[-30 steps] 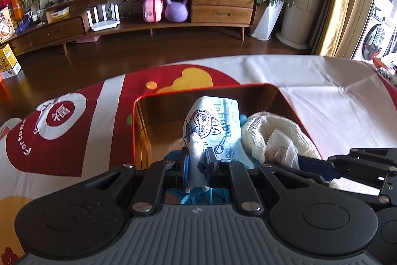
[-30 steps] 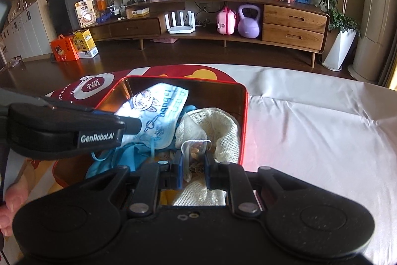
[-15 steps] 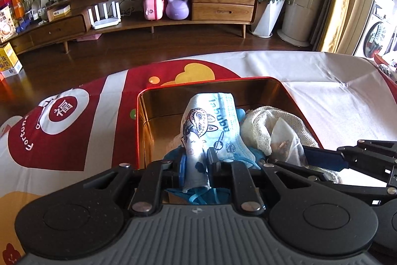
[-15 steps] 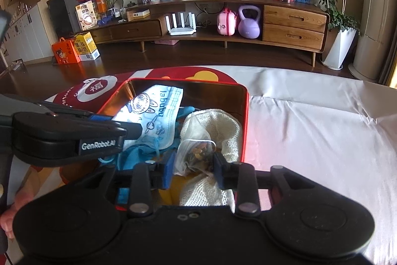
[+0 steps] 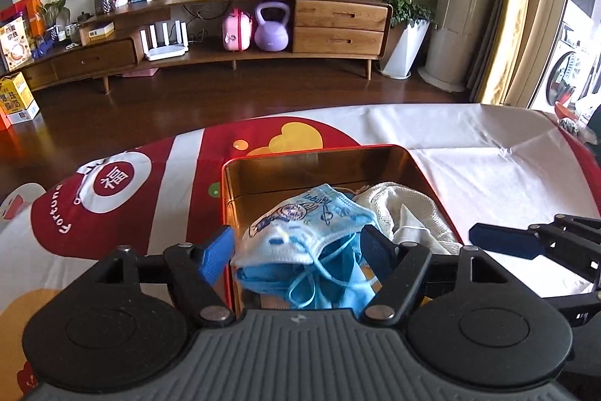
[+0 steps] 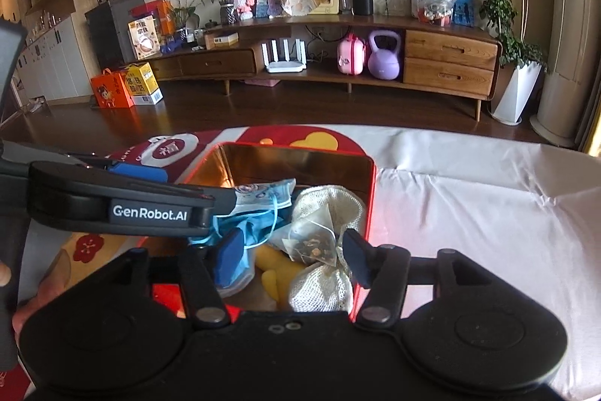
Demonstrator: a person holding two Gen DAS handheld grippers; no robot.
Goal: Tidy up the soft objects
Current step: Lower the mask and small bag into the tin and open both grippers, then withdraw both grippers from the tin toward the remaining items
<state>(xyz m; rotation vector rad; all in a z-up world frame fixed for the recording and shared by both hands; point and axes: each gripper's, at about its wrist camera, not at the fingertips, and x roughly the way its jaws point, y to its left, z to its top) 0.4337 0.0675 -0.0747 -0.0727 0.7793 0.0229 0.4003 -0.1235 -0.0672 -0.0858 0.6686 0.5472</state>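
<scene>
A red tin box [image 5: 315, 153] [image 6: 372, 198] with a gold inside stands on the table. In it lie a printed blue face mask [image 5: 304, 224] [image 6: 263, 198], a cream mesh cloth [image 5: 409, 209] [image 6: 326, 209], a clear tea bag [image 6: 311, 243] and something yellow [image 6: 274, 273]. My left gripper [image 5: 296, 247] is open over the mask, which lies loose between its fingers. My right gripper [image 6: 293, 250] is open over the tea bag, which rests on the cloth. Each gripper shows in the other's view: the right one [image 5: 503, 239], the left one [image 6: 142, 209].
The table wears a red and white printed cloth [image 5: 112, 198] on the left and a plain white cover [image 6: 469, 213] on the right. A wooden floor and a long sideboard [image 5: 263, 36] with a purple kettlebell lie beyond the table's far edge.
Both grippers have opened. The left let go of the mask and the right let go of the tea bag; both items dropped into the tin. Both grippers drew back slightly.
</scene>
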